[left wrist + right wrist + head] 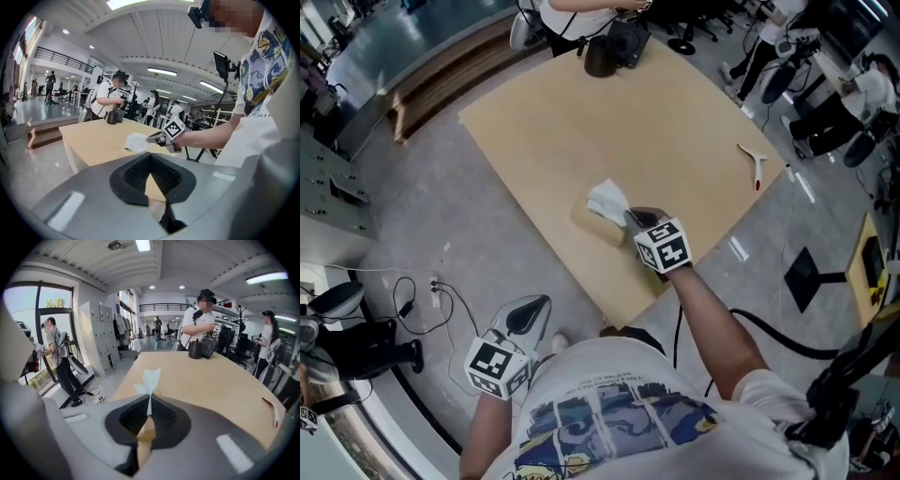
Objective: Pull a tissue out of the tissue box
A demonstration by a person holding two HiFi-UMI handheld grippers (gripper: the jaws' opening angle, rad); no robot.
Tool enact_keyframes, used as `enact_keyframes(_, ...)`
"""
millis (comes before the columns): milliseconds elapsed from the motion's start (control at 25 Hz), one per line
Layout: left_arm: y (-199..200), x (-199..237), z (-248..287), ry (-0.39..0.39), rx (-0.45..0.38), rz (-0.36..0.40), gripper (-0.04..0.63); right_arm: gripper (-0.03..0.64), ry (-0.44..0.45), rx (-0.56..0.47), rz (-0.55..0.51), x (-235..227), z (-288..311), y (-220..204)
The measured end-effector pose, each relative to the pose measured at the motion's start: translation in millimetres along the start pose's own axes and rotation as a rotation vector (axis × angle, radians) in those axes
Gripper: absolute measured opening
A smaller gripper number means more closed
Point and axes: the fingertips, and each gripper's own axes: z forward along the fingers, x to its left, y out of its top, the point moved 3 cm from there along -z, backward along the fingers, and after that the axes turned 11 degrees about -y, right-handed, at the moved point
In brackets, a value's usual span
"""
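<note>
The right gripper [630, 217] is clamped on the white tissue [607, 199] that sticks up from the tissue box [595, 226]. The box lies near the counter's [675, 122] 7 o'clock edge. At the box's 7 o'clock, off the counter, the left gripper [534, 309] hangs closed and empty.

White T-shirt [609, 394], blue-yellow print; grey left gripper [542, 303], right gripper [629, 217], black-and-white marker cubes [664, 246], black ribbed jaws

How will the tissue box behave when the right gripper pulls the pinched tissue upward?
The tissue box looks small and cardboard, so probably light; it may lift or slide with the tissue. The left gripper hangs off the table, so nothing steadies it.
</note>
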Motion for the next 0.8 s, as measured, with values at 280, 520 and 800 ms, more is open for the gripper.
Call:
enact_keyframes(280, -4, -1, -28, -0.017, -0.010, 0.019, 0.003, 0.003, -0.051, -0.031, -0.009, 13, -20, 11)
enact_keyframes(520, -3, -8, -40, -0.048, -0.035, 0.022, 0.003, 0.003, -0.093, -0.056, -0.020, 19, -45, 16)
enact_keyframes(800, -10, -17, -53, -0.092, -0.043, 0.046, 0.003, 0.003, -0.135, -0.084, -0.002, 33, -76, 14)
